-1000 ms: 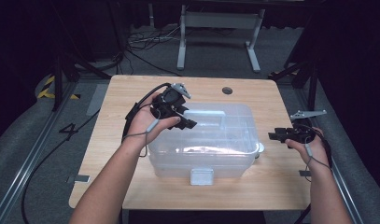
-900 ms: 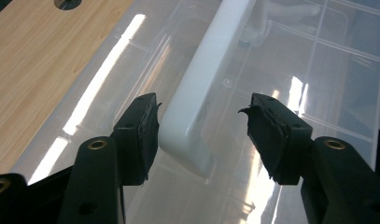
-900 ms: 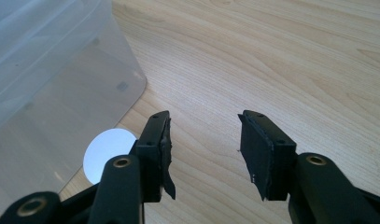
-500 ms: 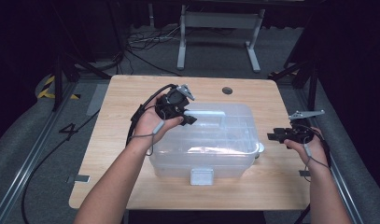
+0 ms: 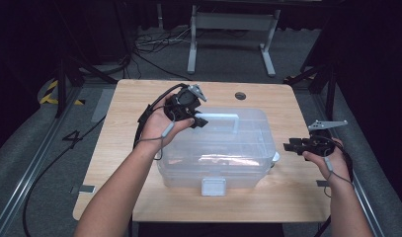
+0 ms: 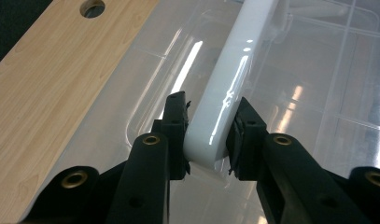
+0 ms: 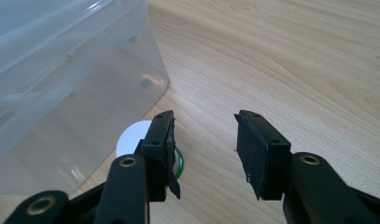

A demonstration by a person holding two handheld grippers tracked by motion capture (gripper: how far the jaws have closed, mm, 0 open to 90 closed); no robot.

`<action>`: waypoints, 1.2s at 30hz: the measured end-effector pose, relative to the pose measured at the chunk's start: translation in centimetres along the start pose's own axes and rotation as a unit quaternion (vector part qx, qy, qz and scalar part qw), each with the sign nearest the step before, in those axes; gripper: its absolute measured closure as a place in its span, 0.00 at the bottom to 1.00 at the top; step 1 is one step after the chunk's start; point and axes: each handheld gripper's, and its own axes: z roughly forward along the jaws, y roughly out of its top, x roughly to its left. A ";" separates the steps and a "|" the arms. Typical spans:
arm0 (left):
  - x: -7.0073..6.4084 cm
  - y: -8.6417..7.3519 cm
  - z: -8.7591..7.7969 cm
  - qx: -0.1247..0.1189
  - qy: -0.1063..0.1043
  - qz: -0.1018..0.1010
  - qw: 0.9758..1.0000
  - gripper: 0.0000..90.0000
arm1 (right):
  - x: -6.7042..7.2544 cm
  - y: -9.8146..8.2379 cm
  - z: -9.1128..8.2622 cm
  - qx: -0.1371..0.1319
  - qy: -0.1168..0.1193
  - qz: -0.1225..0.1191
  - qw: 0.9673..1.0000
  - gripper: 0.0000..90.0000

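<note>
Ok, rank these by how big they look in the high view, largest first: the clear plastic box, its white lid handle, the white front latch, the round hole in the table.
1. Clear plastic box
2. White lid handle
3. White front latch
4. Round hole in the table

The hole lies farther from the camera, which shrinks it a little, but it still looks plainly smallest.

Dim, perhaps slightly soft — lid glare — dark surroundings

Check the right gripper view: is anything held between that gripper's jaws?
No: the right gripper has its jaws apart over bare table, and the white disc by the box lies outside them.
</note>
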 end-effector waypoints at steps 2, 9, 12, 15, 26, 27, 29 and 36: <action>0.2 0.3 -0.1 0.005 0.000 -0.003 1.000 0.79 | 0.2 -0.1 -0.2 -0.002 0.000 -0.002 1.000 0.64; 1.1 0.7 -0.3 -0.001 -0.006 -0.016 1.000 0.79 | 0.7 -0.4 -0.8 -0.009 0.007 -0.005 1.000 0.64; 1.3 1.0 -0.4 -0.004 -0.002 -0.019 1.000 0.79 | 1.0 -0.5 -1.0 -0.015 0.014 -0.009 1.000 0.66; 1.7 1.3 -0.6 -0.003 0.000 -0.017 1.000 0.79 | 1.3 -0.4 -1.2 -0.036 0.023 -0.011 0.999 0.69; 2.8 2.4 -1.0 0.003 0.007 -0.020 1.000 0.78 | 1.7 -0.5 -2.6 -0.071 0.043 -0.032 0.996 0.96; 2.9 2.5 -1.0 0.002 0.007 -0.021 1.000 0.78 | 1.7 -0.5 -2.6 -0.069 0.047 -0.035 0.996 0.99; 3.0 2.5 -1.0 0.003 0.007 -0.021 1.000 0.78 | 1.8 -0.5 -2.5 -0.066 0.055 -0.041 0.995 1.00; 3.1 2.6 -1.0 0.003 0.010 -0.021 1.000 0.78 | 2.8 -0.1 -2.9 -0.089 0.089 -0.065 0.990 1.00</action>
